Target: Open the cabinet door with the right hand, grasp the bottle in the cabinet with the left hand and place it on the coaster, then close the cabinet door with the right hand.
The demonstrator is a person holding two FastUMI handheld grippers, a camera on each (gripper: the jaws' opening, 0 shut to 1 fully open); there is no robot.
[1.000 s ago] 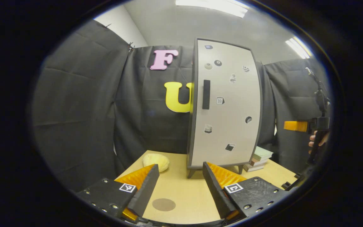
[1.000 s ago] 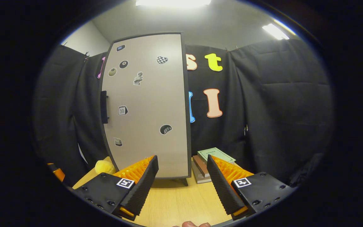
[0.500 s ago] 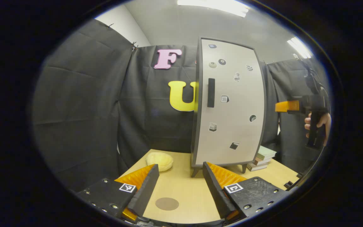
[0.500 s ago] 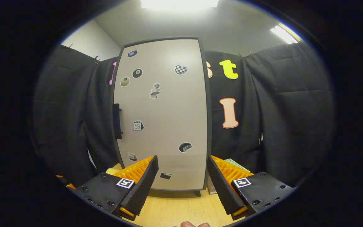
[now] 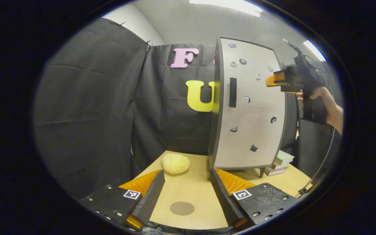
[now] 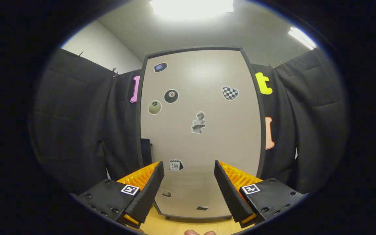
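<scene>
A tall cabinet point(image 5: 250, 111) stands on a wooden table point(image 5: 191, 189), its sticker-covered door point(image 6: 201, 130) closed — the bottle cannot be seen. In front of the cabinet lies a round brown coaster point(image 5: 182, 208). The left gripper point(image 5: 186, 192) hovers low above the coaster, jaws apart and empty. The right gripper point(image 6: 189, 187) faces the door — jaws apart, near the dark handle point(image 5: 232, 92).

Cabinet door point(image 5: 250, 107): pale grey, dark frame, stickers on face, shut, upright, at 2 o'clock in left gripper view. Black vertical handle point(image 5: 232, 92) near door's left edge. Coaster point(image 5: 182, 208): round, brown, flat on surface, 6 o'clock.
</scene>
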